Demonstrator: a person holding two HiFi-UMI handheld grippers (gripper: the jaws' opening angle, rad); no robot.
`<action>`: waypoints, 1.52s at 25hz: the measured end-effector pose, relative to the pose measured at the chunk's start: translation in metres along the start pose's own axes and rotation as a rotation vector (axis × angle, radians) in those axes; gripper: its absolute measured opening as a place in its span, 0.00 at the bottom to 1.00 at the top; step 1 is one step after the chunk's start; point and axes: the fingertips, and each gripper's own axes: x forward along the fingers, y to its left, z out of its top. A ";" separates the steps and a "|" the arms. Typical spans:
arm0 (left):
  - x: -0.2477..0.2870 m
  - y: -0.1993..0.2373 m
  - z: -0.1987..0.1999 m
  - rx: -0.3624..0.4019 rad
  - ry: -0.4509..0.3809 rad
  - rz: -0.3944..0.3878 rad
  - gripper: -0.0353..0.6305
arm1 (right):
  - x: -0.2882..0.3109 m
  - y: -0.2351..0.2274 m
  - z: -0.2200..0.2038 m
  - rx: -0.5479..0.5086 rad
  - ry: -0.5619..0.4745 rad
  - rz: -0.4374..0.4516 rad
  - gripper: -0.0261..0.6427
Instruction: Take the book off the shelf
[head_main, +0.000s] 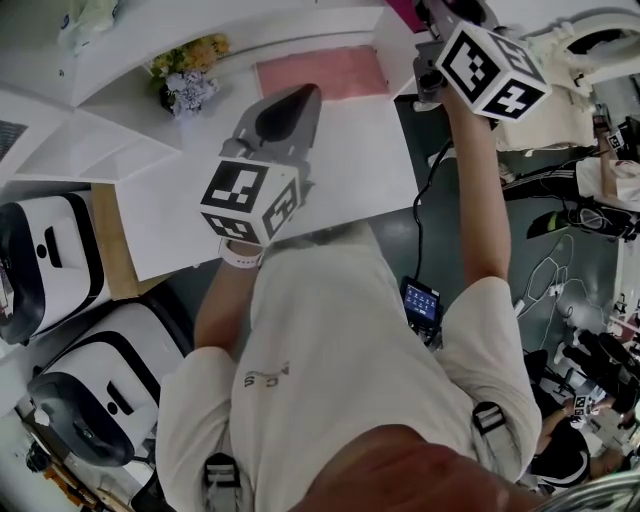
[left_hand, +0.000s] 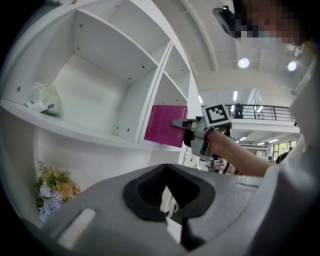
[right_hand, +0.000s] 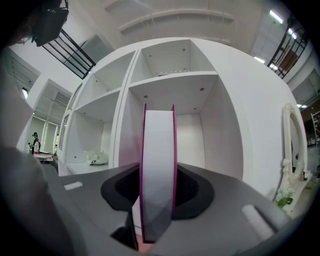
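A book with a magenta cover (left_hand: 165, 125) stands upright in a compartment of the white shelf (left_hand: 100, 135). My right gripper (left_hand: 182, 123) reaches up to it at arm's length. In the right gripper view the book (right_hand: 158, 175) runs edge-on between the jaws, white pages toward me, and my right gripper (right_hand: 158, 200) is shut on it. In the head view only a magenta corner of the book (head_main: 405, 12) shows beyond the right gripper (head_main: 432, 25). My left gripper (head_main: 295, 100) hangs lower, in front of the shelf, jaws together with nothing in them, and it fills the bottom of the left gripper view (left_hand: 167, 195).
A bunch of artificial flowers (left_hand: 52, 192) stands on a lower ledge, and a pale plush toy (left_hand: 44, 99) lies in the compartment left of the book. A pink pad (head_main: 320, 72) lies on a shelf surface. White machines (head_main: 50, 260) stand to my left; cables (head_main: 560, 270) lie on the floor at right.
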 end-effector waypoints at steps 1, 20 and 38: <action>0.000 -0.002 0.000 -0.001 0.000 -0.005 0.06 | -0.007 0.002 0.000 -0.002 0.000 -0.002 0.25; -0.002 -0.003 -0.023 -0.026 0.024 -0.035 0.06 | -0.121 0.034 -0.002 0.035 -0.069 -0.009 0.25; -0.014 0.012 -0.075 -0.087 0.054 0.002 0.06 | -0.207 0.058 -0.045 0.082 -0.148 0.011 0.25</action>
